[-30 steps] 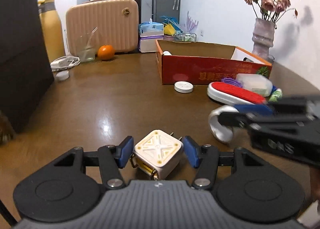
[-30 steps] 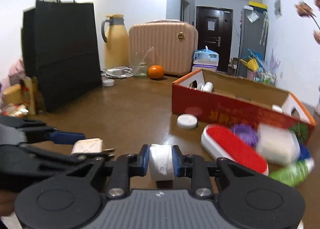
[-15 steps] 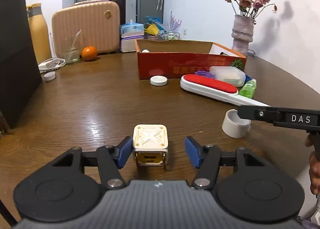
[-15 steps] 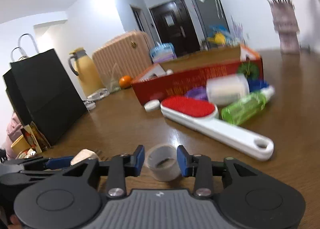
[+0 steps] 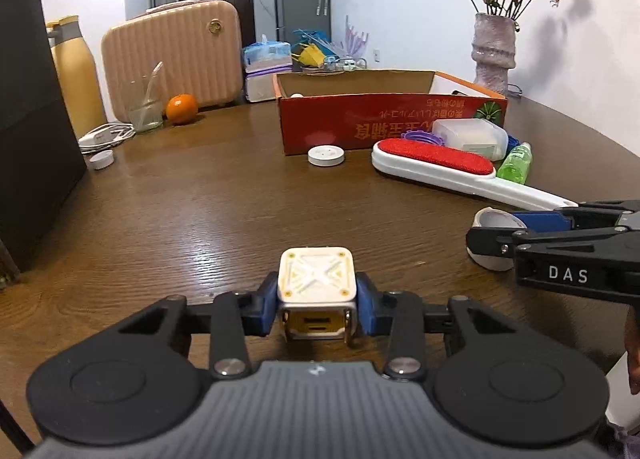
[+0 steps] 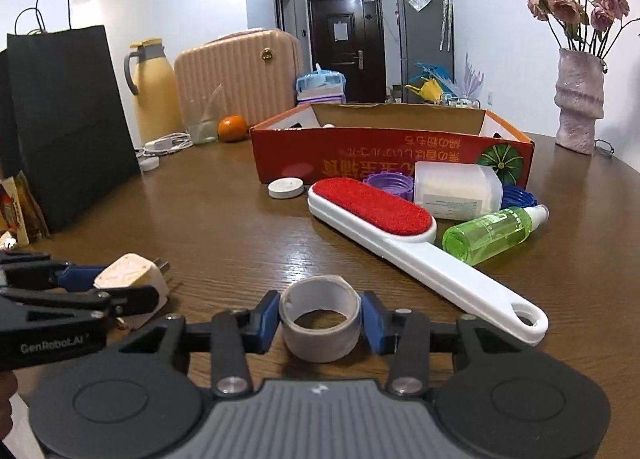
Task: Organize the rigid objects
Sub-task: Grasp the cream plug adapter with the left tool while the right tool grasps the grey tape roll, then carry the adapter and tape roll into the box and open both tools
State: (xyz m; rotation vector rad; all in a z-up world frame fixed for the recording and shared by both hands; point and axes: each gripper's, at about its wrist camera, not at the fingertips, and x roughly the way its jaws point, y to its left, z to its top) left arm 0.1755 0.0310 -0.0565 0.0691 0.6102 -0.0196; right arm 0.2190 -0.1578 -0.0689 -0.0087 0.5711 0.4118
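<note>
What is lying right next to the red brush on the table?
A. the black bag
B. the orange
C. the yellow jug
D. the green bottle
D: the green bottle lies on its side right beside the red brush, while the orange, jug and bag are far off at the table's other end.

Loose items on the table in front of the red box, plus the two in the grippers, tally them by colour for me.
White: 4 (charger plug, round cap, lint brush, plastic container)
Grey: 1 (tape roll)
Green: 1 (spray bottle)
Purple: 1 (ring lid)
Blue: 1 (lid)
Total: 8
</note>
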